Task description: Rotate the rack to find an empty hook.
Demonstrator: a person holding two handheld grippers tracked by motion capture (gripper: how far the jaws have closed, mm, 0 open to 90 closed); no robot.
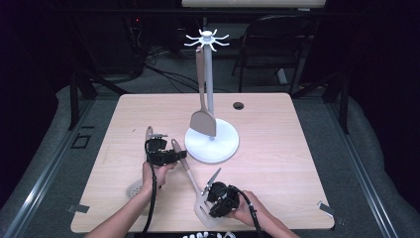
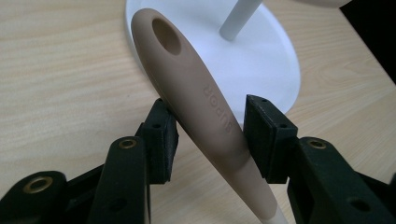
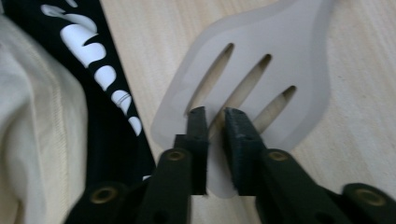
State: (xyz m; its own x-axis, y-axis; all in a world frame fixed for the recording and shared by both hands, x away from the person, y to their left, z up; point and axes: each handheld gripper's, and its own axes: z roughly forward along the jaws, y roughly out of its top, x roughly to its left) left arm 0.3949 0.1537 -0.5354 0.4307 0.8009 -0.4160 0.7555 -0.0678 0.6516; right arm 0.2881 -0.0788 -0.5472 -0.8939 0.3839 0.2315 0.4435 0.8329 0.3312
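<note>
A beige slotted spatula (image 1: 190,173) lies slanted between my two grippers, handle toward the stand, blade toward the table's near edge. My left gripper (image 1: 181,154) is shut on its handle (image 2: 196,88): both pads rest against the sides, just below the hanging hole. My right gripper (image 1: 208,201) is at the blade (image 3: 261,51). Its jaws (image 3: 215,116) stand slightly apart around the blade's near end by the slots, so I read it as open. A white hook stand (image 1: 218,144) rises behind, and a solid beige spatula (image 1: 203,121) hangs from it.
A pale perforated spoon (image 1: 134,188) lies on the table left of my left hand. The stand's round base (image 2: 261,56) sits just beyond the held handle. A cable hole (image 1: 238,105) is at the table's back. The person's black printed clothing (image 3: 112,93) is close to the blade.
</note>
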